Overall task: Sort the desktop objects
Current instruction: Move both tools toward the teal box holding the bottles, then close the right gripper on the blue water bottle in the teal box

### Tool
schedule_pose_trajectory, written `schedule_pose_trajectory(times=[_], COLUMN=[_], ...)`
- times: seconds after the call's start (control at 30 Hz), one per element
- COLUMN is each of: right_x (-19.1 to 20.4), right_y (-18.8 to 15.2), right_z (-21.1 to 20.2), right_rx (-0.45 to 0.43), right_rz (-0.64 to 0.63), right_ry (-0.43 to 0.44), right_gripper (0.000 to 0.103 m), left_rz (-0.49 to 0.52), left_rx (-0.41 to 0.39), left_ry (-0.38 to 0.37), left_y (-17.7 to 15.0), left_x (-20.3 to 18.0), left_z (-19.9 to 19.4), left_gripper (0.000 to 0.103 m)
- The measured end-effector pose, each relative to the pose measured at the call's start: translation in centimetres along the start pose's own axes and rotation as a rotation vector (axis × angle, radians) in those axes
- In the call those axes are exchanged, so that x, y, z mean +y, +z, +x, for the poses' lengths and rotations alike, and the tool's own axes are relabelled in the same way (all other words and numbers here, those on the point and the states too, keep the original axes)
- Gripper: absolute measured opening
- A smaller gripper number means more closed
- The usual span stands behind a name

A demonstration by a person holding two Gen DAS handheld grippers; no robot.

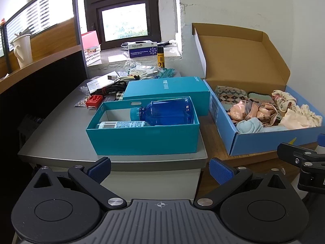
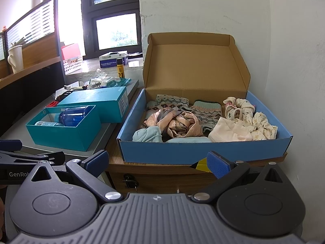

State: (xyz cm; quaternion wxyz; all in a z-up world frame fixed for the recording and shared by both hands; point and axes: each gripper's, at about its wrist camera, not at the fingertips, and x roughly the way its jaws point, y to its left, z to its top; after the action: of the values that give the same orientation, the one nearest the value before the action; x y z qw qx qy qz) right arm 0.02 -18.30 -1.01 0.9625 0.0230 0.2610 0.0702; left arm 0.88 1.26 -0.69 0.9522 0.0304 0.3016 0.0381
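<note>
We look from low behind each hand-held gripper, facing the window wall. Our left wrist view centres the teal box [image 1: 142,130] on the counter [image 1: 61,138], near; our right wrist view centres the blue carton [image 2: 203,148]. Both views share these boxes, and each catches the other gripper at its edge.

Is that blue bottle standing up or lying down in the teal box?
Lying down. The blue bottle rests on its side inside the open teal box, cap pointing left.
</note>
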Motion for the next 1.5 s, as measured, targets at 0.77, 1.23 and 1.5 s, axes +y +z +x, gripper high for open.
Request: schedule_pose_trajectory(times=[0.77, 1.23, 1.5], right_x=[0.4, 2.6, 4.9], right_y=[0.6, 3.7, 6.1], right_z=[1.2, 3.1, 4.9], right_rx=[0.03, 0.048, 0.056], right_rz=[-0.045, -0.139, -0.186], right_ry=[0.035, 0.147, 0.257], right_gripper=[0.103, 0.103, 0.103], left_rz=[0.051, 0.215, 0.218], left_rx=[0.006, 0.03, 0.073], left_ry=[-0.046, -0.231, -0.364], left_y=[2.1, 5.2, 6.7], left_x=[3.4, 6.2, 8.0], left_z=[1.5, 3.2, 5.8], left_gripper=[0.103, 0.103, 0.103])
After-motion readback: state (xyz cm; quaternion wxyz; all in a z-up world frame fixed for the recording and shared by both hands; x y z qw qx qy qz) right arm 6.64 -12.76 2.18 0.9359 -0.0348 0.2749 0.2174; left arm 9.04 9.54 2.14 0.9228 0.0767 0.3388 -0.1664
